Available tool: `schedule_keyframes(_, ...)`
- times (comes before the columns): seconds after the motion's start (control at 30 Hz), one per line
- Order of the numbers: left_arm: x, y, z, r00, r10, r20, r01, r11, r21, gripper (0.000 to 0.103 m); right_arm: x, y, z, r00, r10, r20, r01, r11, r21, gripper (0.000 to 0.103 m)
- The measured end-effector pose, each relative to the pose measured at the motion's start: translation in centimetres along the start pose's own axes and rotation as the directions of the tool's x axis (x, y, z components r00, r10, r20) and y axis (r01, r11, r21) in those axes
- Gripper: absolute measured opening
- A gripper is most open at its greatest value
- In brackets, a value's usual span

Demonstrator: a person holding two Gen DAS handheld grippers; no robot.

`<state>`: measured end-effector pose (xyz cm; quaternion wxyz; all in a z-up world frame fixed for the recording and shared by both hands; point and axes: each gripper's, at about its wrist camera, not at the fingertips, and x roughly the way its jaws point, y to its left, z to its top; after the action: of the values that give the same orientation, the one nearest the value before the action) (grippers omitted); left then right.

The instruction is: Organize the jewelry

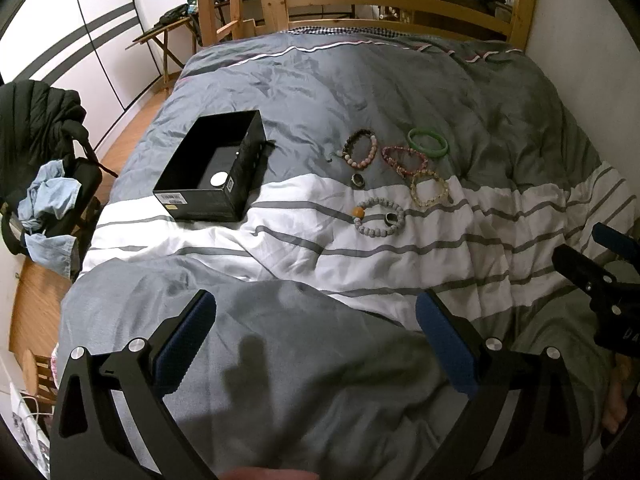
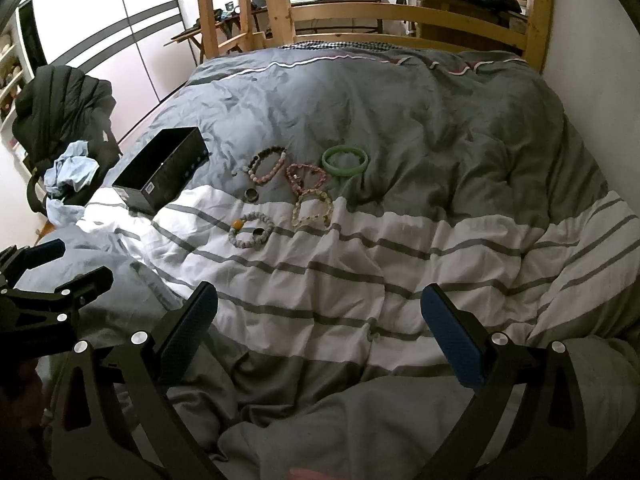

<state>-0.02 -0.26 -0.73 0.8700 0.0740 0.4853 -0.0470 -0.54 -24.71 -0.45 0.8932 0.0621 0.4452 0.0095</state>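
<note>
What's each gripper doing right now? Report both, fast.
Left gripper: open, holding nothing, above the duvet.
Right gripper: open, holding nothing, short of the bracelets.

Open black box (image 1: pixel 212 170) left of scattered bracelets (image 1: pixel 394 178) on striped duvet (image 1: pixel 280 248)

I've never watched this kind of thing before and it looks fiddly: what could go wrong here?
The pink bracelet touches the yellow bracelet, so lifting one may drag the other. A small ring lies inside the grey bead bracelet and could be caught with it. The soft, wrinkled duvet may let pieces sink or roll, and could tilt the black box.
</note>
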Motion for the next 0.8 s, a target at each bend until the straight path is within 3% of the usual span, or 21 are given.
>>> schedule_keyframes(0.8,0.06,-0.01,-0.19,1.000,0.000,-0.006,0.000,1.000,0.007,0.098,0.38,0.30,-0.65,1.000,-0.001,-0.003,0.001,1.000,-0.003,0.100)
